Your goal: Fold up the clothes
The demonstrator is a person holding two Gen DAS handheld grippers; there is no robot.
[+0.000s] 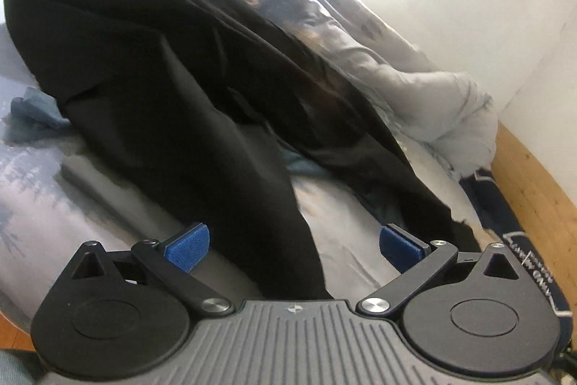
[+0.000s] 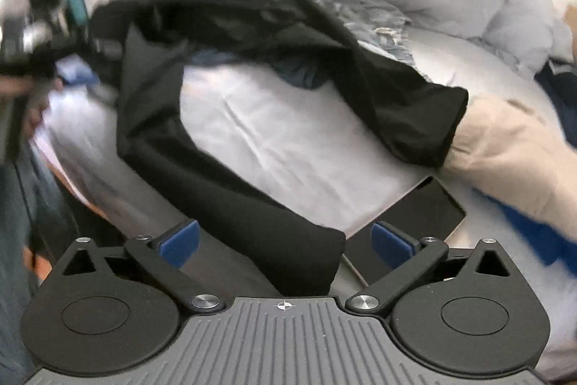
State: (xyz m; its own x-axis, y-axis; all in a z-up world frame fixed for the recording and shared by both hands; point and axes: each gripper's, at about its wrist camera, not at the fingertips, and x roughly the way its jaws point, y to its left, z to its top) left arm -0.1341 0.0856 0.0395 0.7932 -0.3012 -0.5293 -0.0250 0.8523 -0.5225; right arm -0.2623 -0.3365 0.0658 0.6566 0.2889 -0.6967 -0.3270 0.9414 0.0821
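Both the left gripper (image 1: pixel 294 249) and right gripper (image 2: pixel 285 240) are spread wide around matte black trousers (image 2: pixel 230 190); the waistband end is motion-blurred.

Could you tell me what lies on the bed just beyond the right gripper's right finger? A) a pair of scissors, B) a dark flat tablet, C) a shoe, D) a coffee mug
B: a dark flat tablet lies on the sheet beside the black garment, just beyond the right gripper.

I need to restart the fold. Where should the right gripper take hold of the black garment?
Take the cuff end of the black garment. It lies flat on the bed sheet between the open fingers of the right gripper, so come straight forward and close across it.
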